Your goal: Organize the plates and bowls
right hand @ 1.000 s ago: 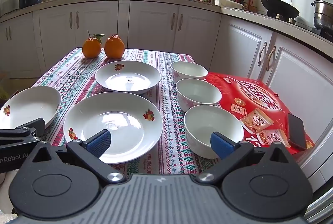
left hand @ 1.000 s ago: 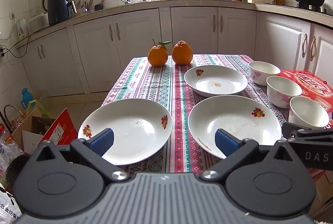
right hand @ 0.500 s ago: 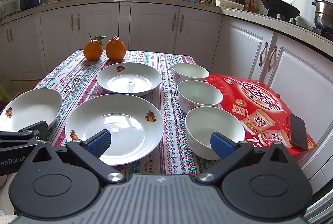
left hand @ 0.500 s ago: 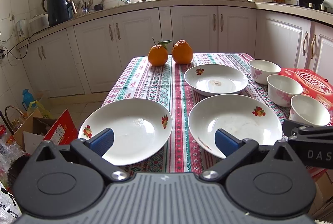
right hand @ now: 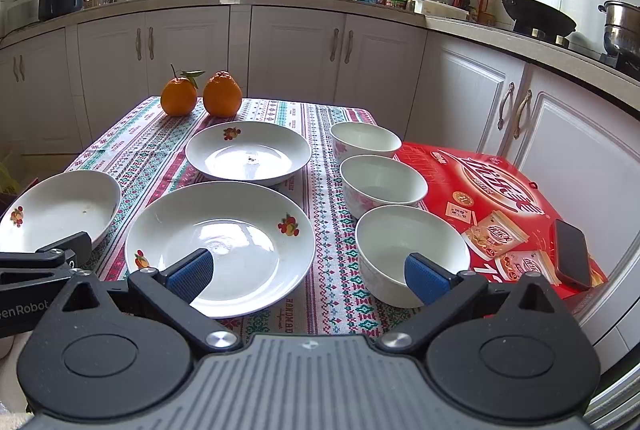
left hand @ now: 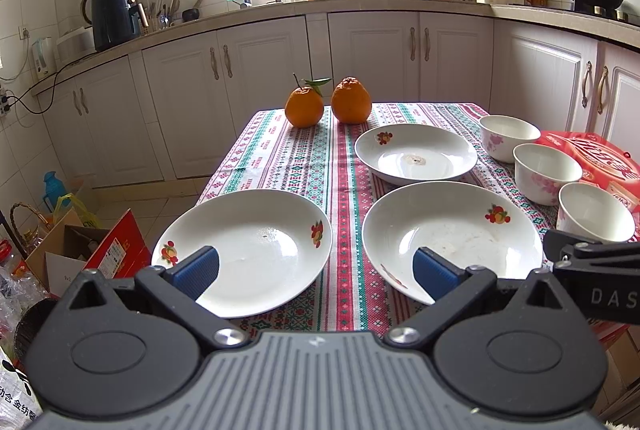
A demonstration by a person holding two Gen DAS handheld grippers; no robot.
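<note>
Beside patterned tablecloth [right hand: 320, 294] marked "HANDMADE", red box [right hand: 496, 190] bears illegible script.

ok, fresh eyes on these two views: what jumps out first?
Two bright oranges stand side by side at the far end of the patterned tablecloth. In front of them lie three white plates, with three white bowls lined up along the right edge. Right of the bowls sits a red box with a dark phone on its near corner.
</note>
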